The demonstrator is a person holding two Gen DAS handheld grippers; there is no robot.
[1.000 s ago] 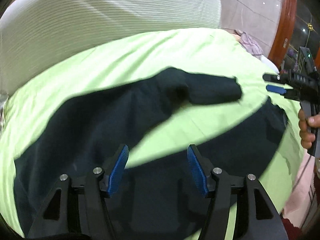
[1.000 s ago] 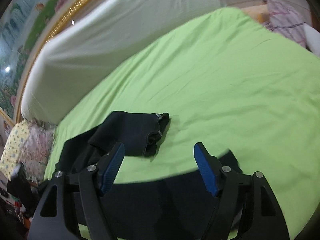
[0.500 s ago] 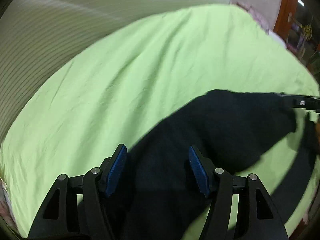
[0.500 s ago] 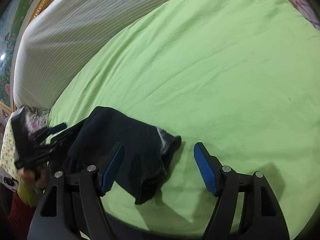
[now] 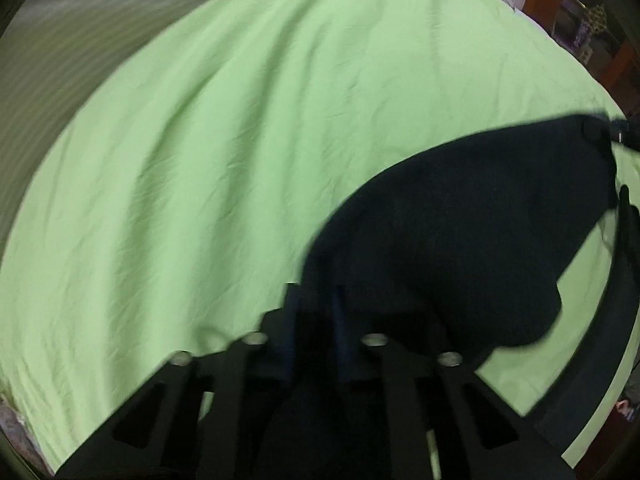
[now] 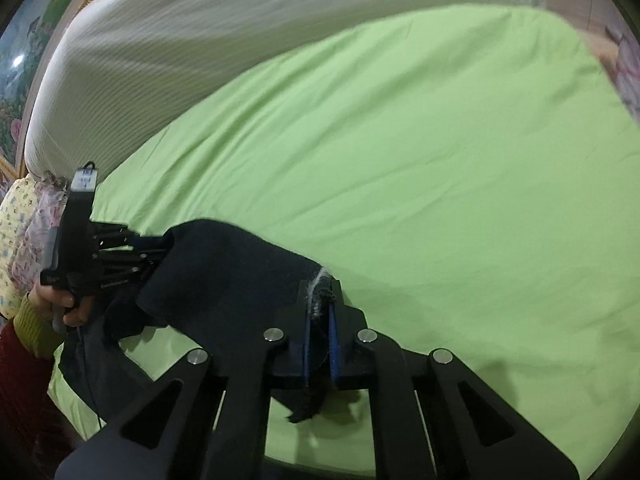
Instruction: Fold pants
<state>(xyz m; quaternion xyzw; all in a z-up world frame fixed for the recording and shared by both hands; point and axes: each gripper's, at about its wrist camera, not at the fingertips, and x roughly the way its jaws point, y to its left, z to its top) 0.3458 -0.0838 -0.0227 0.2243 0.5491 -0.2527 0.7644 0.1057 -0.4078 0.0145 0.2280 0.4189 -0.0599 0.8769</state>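
The dark pants lie on the light green bed sheet. My left gripper is shut on one corner of a pant leg's end. My right gripper is shut on the other corner, where a frayed white edge shows between its blue pads. The leg end hangs lifted between the two grippers. The left gripper also shows in the right wrist view, held by a hand. The rest of the pants trails down at the lower left.
A white ribbed headboard cushion runs along the far side of the bed. Floral bedding lies at the left edge. Wooden furniture stands past the bed's right corner. The green sheet stretches wide beyond the pants.
Both grippers were open above the pants. Both have closed on the corners of the pant leg's end and hold it lifted between them.
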